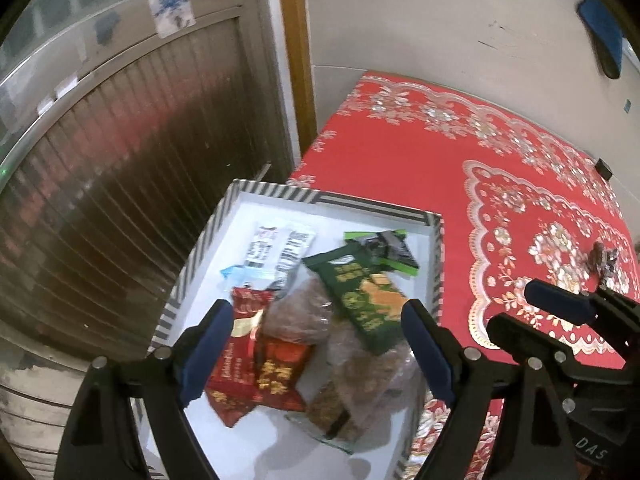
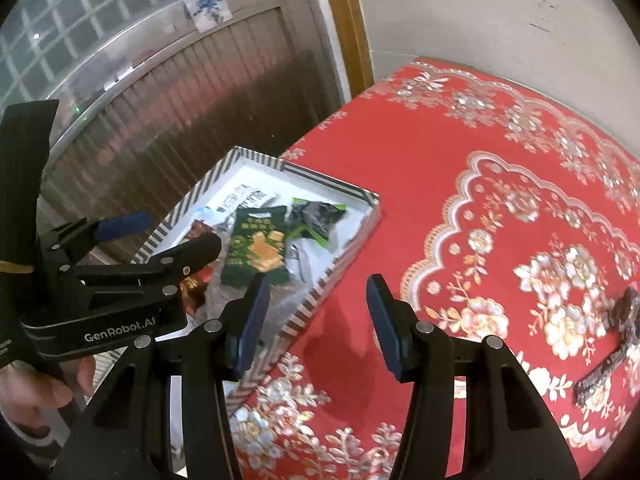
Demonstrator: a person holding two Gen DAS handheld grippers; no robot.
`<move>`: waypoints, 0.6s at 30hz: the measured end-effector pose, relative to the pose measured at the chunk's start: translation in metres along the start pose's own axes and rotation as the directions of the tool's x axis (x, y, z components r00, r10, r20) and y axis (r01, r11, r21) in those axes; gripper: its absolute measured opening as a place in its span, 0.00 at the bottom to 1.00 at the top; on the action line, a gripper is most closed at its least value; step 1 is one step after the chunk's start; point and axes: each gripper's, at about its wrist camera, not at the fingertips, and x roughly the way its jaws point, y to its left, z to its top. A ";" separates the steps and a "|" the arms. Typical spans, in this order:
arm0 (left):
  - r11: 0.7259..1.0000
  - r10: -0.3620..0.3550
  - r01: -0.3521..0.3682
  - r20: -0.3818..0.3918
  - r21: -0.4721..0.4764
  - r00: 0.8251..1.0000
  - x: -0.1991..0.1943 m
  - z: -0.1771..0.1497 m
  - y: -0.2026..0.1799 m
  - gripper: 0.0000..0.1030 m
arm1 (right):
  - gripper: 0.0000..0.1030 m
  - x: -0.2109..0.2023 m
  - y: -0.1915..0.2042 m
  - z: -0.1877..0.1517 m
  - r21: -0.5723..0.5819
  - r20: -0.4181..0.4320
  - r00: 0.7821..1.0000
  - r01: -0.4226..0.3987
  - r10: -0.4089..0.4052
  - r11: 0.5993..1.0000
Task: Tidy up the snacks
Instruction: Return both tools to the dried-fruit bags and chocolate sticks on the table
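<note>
A shallow box with a striped rim (image 1: pixel 332 200) (image 2: pixel 332 190) stands at the left edge of the red flowered tablecloth (image 1: pixel 420 160) (image 2: pixel 400 200). Inside lie a green packet (image 1: pixel 360 300) (image 2: pixel 260 248), red packets (image 1: pixel 256 372), clear bags of brown snacks (image 1: pixel 360 384), a white packet (image 1: pixel 276 248) and a black-green one (image 1: pixel 388 252). My left gripper (image 1: pixel 316 344) (image 2: pixel 160 236) hovers above the box, jaws wide apart and empty. My right gripper (image 2: pixel 318 320) (image 1: pixel 516 308) hangs open and empty over the cloth beside the box. Dark wrapped snacks (image 2: pixel 624 312) (image 1: pixel 604 260) and a dark bar (image 2: pixel 600 376) lie loose on the cloth at the right.
A ribbed metal shutter (image 1: pixel 140 180) and a wooden door frame (image 1: pixel 296 60) stand left of the table, with a pale wall (image 1: pixel 440 20) behind. A person's hand (image 2: pixel 36 392) holds the left gripper's handle. Open cloth lies between the box and the loose snacks.
</note>
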 end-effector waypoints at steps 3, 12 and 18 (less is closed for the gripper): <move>1.000 -0.007 0.007 -0.003 0.025 1.000 0.001 0.000 -0.015 0.85 | 0.49 -0.003 -0.011 -0.006 0.017 -0.006 1.000 0.013 -0.013 1.000; 0.994 -0.052 0.053 -0.013 0.099 0.999 0.003 0.003 -0.065 0.85 | 0.49 -0.017 -0.050 -0.025 0.085 -0.025 0.998 0.061 -0.060 0.994; 0.986 -0.089 0.092 -0.033 0.141 0.996 0.007 0.004 -0.098 0.85 | 0.49 -0.025 -0.080 -0.041 0.140 -0.051 0.995 0.095 -0.088 0.986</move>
